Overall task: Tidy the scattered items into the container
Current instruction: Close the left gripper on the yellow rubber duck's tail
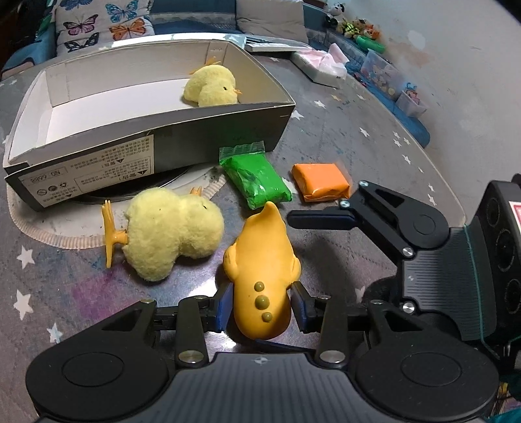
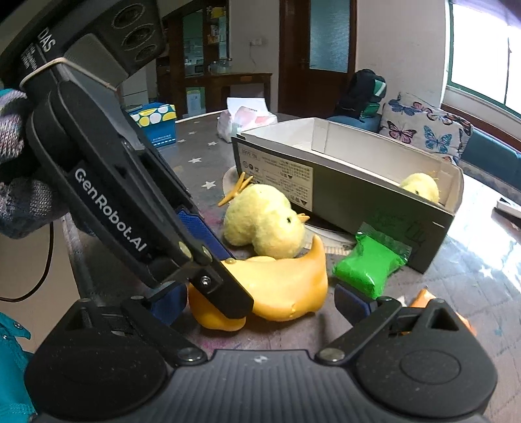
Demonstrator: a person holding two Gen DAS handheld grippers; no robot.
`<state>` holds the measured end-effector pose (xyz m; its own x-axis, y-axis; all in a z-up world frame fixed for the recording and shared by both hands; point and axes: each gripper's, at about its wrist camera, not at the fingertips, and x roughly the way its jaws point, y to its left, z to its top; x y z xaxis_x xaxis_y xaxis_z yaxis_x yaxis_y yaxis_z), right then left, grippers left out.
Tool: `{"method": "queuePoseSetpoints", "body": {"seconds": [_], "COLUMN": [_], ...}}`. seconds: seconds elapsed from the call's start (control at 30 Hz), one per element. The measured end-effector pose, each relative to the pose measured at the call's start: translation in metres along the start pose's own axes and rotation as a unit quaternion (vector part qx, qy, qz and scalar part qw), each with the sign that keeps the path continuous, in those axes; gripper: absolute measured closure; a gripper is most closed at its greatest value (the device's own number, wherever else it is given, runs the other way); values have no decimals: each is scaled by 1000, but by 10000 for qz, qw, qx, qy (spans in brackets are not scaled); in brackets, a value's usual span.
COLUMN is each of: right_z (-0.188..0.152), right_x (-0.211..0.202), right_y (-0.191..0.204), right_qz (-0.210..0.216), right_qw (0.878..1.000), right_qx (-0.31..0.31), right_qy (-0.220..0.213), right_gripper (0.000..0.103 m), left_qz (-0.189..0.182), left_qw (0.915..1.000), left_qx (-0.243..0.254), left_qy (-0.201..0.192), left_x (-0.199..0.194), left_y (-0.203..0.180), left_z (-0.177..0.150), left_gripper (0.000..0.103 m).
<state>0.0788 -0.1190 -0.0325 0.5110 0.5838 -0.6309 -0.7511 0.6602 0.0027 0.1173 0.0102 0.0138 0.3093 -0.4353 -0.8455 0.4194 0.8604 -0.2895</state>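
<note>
A grey tabletop printed with white stars fills the foreground. Behind it stands a blue sofa carrying a butterfly-print cushion and a plain grey cushion. In the right wrist view, a dark wooden door with a frosted glass panel is set in a pale wall. A dark wooden cabinet stands left of the door. Daylight enters through a window at right.

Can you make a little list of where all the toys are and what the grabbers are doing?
box: one fluffy chick inside
second chick: on table, beside box
rubber duck: between left gripper fingers
green packet: on table by box
orange packet: on table
right gripper: open, near duck
</note>
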Motion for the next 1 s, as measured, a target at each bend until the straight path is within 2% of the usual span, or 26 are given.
{"method": "queuePoseSetpoints", "body": {"seconds": [0.2, 0.37, 1.0], "right_z": [0, -1, -5], "right_x": [11, 11, 7], "right_y": [-2, -2, 2], "right_qz": [96, 141, 11], "right_qw": [9999, 9999, 9999], "right_qx": [-23, 14, 162], "right_qy": [72, 66, 17], "right_gripper": [5, 8, 8], "left_qz": [41, 9, 19], "left_qw": [9998, 10000, 9999], "left_qx": [206, 87, -139], "left_qy": [31, 48, 5], "left_x": [-2, -2, -2], "left_y": [-3, 1, 0], "left_z": [1, 3, 3], "left_gripper": [61, 61, 60]}}
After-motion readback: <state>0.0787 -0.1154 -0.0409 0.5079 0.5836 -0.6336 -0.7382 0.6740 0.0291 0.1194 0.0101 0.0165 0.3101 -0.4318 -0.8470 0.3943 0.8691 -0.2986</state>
